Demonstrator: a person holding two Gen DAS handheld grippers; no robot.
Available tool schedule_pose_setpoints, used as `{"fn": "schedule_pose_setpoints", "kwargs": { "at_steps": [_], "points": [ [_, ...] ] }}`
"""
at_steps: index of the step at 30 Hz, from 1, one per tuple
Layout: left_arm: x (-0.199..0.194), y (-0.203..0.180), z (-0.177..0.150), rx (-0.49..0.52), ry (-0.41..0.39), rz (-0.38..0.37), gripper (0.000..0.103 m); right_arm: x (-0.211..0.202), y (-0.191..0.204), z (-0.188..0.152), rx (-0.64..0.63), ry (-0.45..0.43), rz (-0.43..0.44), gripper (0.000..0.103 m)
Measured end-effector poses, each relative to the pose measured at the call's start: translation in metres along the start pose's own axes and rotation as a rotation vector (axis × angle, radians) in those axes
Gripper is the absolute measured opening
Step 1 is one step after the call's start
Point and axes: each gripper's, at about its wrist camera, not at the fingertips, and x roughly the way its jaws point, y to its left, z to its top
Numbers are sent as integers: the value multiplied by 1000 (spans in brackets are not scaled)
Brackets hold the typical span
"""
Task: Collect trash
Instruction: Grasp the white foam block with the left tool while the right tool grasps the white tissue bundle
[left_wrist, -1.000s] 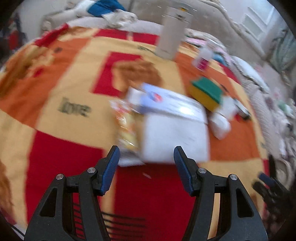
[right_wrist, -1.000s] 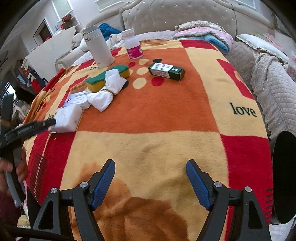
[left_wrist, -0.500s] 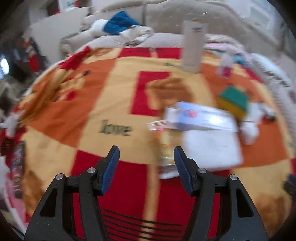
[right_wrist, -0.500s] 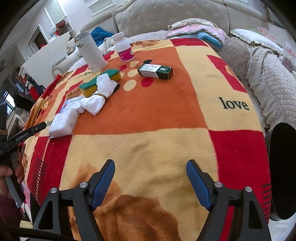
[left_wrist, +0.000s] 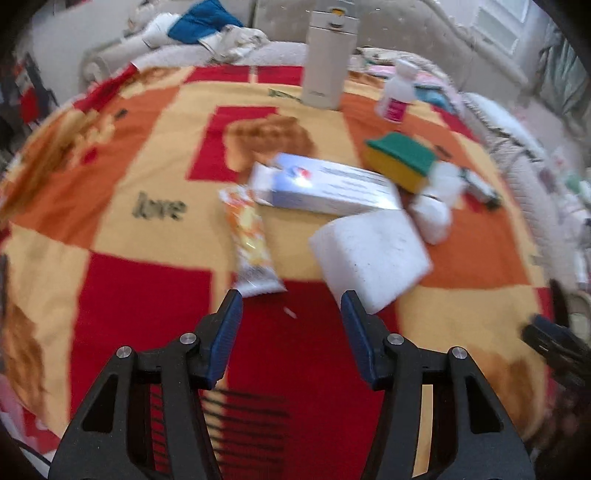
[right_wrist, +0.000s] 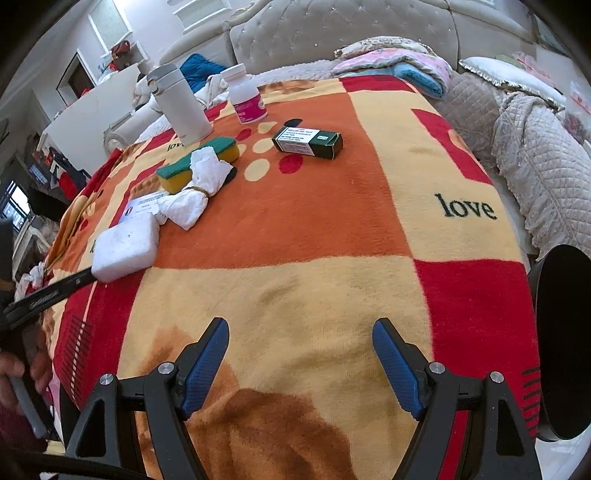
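An orange-and-white snack wrapper (left_wrist: 251, 243) lies on the blanket, its near end just ahead of my left gripper's left finger. My left gripper (left_wrist: 291, 306) hovers low over a red square; its jaws are closing with nothing between them. A white foam block (left_wrist: 369, 251) lies just past the right finger, shown also as the foam block (right_wrist: 125, 247) in the right wrist view. A crumpled white tissue (right_wrist: 199, 188) rests against a green-and-yellow sponge (right_wrist: 199, 162). My right gripper (right_wrist: 301, 332) stands open over the blanket, holding nothing.
A long white box (left_wrist: 332, 184), a white thermos (left_wrist: 328, 62) and a pill bottle (left_wrist: 397, 96) stand farther back. A dark green carton (right_wrist: 308, 142) lies mid-blanket. A black bin (right_wrist: 561, 343) sits off the right edge. A hand (right_wrist: 22, 373) holds the left gripper.
The left view swung across the blanket and back, so the wrapper now lies just ahead of the left finger. The left jaws stand narrower. The right gripper has kept still.
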Motion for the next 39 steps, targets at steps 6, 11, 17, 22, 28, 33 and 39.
{"fn": "schedule_pose_setpoints", "kwargs": {
  "at_steps": [6,11,17,22,28,33,39],
  "points": [
    [-4,-32,-32,53,121,-203,53,1,4,0,-6,1,7,79],
    [-17,-30,-34,18,80,-208,55,0,4,-2,-13,5,7,79],
    [-32,-22,-23,16,11,-175,60,1,2,-1,17,0,23,80],
    [-32,-28,-15,-2,7,-240,64,1,7,-1,2,3,24,81],
    [-24,-59,-3,42,-13,-277,69,3,8,5,-3,0,21,82],
    [1,-74,2,78,19,-260,68,12,9,19,12,-1,29,82],
    [12,-52,9,32,57,-297,26,29,30,45,5,-17,107,82]
  ]
}}
